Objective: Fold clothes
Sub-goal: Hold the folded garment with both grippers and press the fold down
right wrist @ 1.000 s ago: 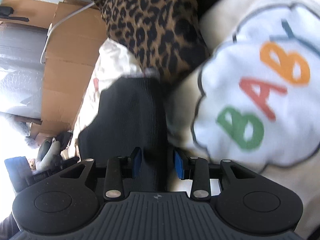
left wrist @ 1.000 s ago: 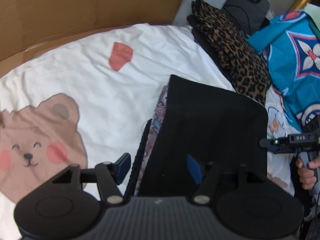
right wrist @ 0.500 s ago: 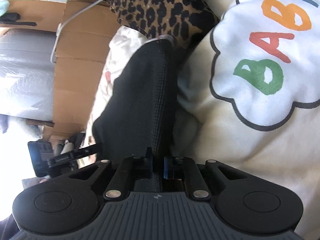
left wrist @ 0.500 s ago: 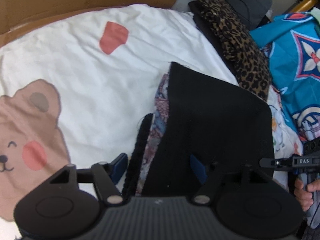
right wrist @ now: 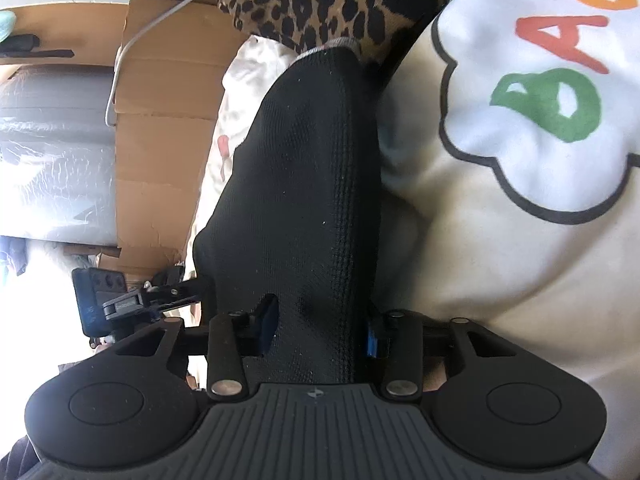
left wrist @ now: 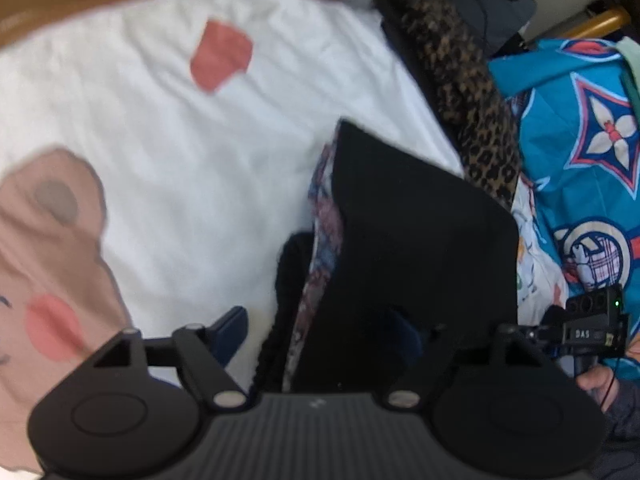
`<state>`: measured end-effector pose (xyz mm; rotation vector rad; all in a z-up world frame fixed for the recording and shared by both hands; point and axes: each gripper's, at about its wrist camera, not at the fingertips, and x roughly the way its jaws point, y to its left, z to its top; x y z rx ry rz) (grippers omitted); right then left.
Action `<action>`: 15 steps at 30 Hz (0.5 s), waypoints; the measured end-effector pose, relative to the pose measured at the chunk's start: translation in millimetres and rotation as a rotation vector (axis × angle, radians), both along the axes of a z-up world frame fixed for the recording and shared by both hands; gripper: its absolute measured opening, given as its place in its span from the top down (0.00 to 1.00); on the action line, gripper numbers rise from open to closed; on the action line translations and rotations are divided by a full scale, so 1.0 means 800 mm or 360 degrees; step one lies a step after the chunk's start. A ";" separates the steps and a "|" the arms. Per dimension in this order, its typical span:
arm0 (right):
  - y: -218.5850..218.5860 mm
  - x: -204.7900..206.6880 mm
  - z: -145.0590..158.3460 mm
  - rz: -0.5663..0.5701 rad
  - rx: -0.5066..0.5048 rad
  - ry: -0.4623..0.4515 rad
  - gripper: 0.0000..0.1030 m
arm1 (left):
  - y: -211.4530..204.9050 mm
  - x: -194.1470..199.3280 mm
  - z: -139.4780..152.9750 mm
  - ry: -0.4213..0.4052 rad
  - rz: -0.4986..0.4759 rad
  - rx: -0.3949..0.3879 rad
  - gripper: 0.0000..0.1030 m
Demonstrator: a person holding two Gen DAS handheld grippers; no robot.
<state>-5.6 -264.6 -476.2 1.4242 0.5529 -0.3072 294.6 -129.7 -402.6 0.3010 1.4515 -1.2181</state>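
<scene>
Both tongs, left and right, wide around folded black knit garment.

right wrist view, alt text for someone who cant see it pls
A black knit garment runs up between the right tool's parted fingers, over a cream blanket printed with colourful letters. A leopard-print cloth lies beyond, cardboard at left.

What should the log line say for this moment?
stage: fold in progress | left tool: open, astride folded black knit garment | right tool: open, garment in its gap | surface: white bear-print bedsheet
</scene>
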 end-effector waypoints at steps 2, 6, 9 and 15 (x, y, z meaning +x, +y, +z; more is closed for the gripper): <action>0.001 0.000 0.002 -0.0003 -0.0005 -0.0004 0.88 | -0.002 -0.004 -0.004 -0.0014 -0.0023 -0.0028 0.22; 0.005 -0.001 0.009 -0.0033 -0.0004 -0.0042 0.91 | -0.008 -0.004 -0.003 0.0038 -0.0035 -0.0100 0.42; 0.007 0.004 0.015 -0.0041 -0.0002 -0.0047 0.87 | -0.011 0.000 -0.003 0.0039 -0.0064 -0.0096 0.48; 0.007 0.004 0.006 -0.0079 0.0035 0.0026 0.81 | -0.029 -0.006 -0.006 0.0040 -0.0045 0.0014 0.21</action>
